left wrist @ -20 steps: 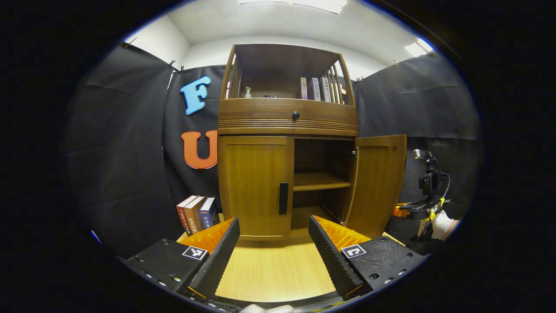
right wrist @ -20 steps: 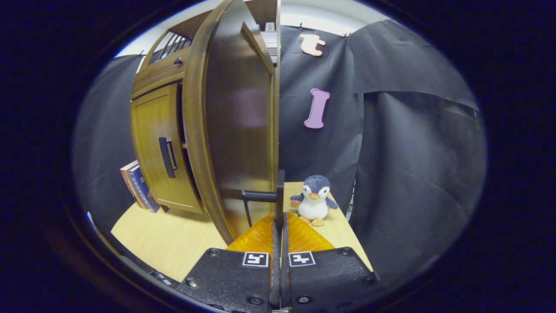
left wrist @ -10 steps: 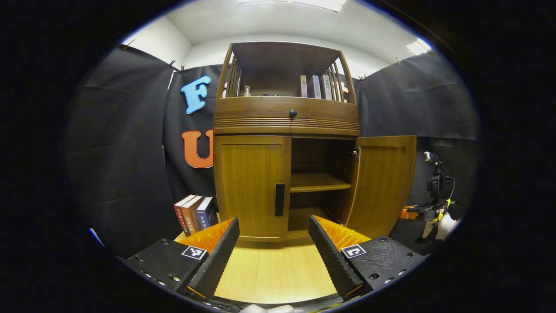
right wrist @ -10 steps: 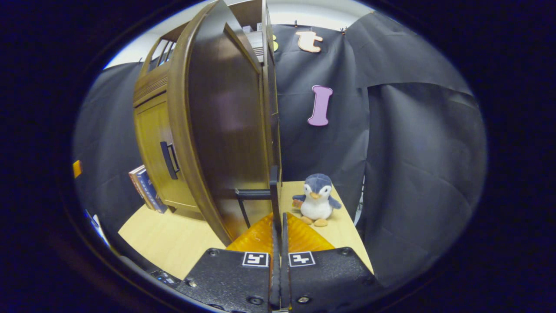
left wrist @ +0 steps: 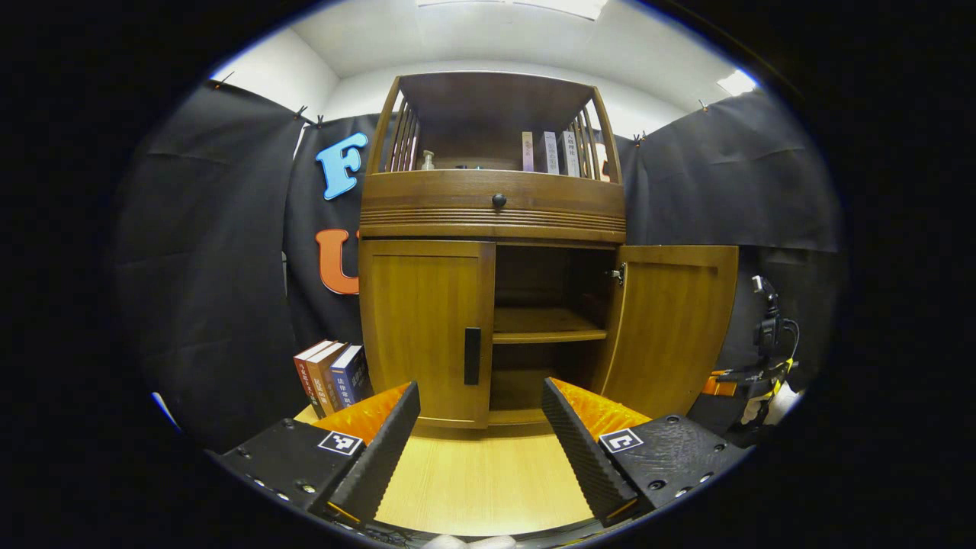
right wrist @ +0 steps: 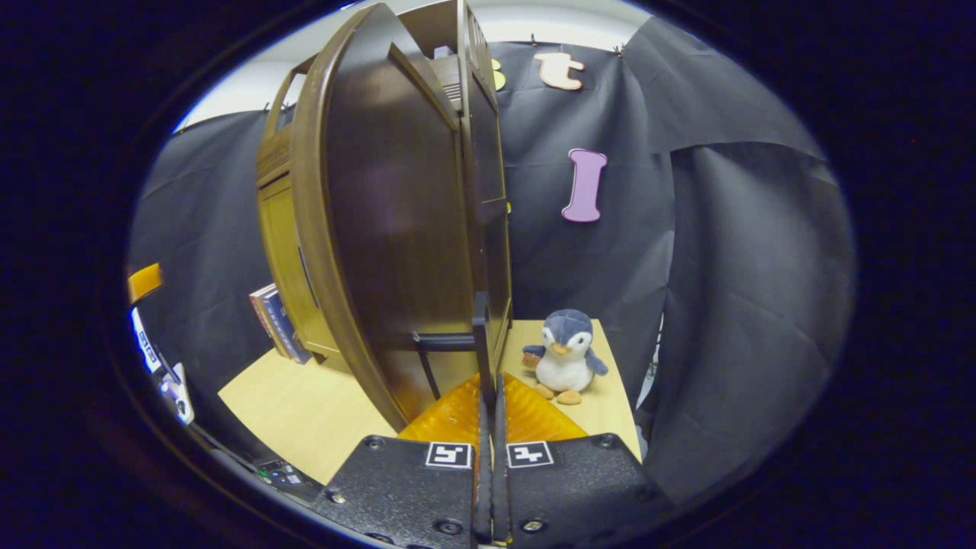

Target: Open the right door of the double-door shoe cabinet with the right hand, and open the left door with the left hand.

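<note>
Your left gripper (left wrist: pixel 480 427) hovered with fingers spread wide above the pale wooden worktop (left wrist: pixel 480 480), facing the brown cabinet's closed left door (left wrist: pixel 427 332). Your right gripper (right wrist: pixel 488 396) was clamped on the black handle (right wrist: pixel 480 339) of the swung-open right door (right wrist: pixel 396 221).

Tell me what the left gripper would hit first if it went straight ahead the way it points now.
Probably the cabinet front. The left gripper, open, points at the closed left door's inner edge, by its handle and the open right compartment's shelf. Bare tabletop lies between. Depth is unclear, so door edge or opening is uncertain.
</note>
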Demonstrator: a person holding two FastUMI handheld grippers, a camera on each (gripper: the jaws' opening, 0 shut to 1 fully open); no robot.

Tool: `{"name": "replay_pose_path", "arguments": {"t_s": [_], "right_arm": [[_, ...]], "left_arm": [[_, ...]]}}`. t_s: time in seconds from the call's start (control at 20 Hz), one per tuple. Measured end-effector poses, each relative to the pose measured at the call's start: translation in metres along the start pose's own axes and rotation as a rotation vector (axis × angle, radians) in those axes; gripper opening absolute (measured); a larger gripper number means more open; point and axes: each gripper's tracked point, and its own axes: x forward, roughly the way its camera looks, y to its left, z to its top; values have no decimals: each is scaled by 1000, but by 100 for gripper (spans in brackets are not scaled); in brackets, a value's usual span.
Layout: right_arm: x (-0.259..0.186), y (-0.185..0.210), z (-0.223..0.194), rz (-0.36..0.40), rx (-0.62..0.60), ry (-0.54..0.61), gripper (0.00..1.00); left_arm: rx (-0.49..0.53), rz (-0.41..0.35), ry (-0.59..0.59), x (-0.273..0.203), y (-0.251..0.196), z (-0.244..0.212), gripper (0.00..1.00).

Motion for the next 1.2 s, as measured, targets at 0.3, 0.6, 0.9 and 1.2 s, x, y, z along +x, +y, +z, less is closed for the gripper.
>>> {"name": "replay_pose_path", "arguments": {"t_s": [0.3,0.6,0.9,1.2], "right_arm": [[-23,-5,8,22,2,-29,16],[-82,-7,32,-140,19,-118,85],[-119,46,60,-278,-18,-212,89],[-101,132,56,-253,40,-251,99]], "left_arm": [[10,-2,2,2,3,1,100],[27,0,-1,7,30,3,100],[35,-23,-15,12,57,7,100],[68,-16,-14,18,81,-6,97]]}}
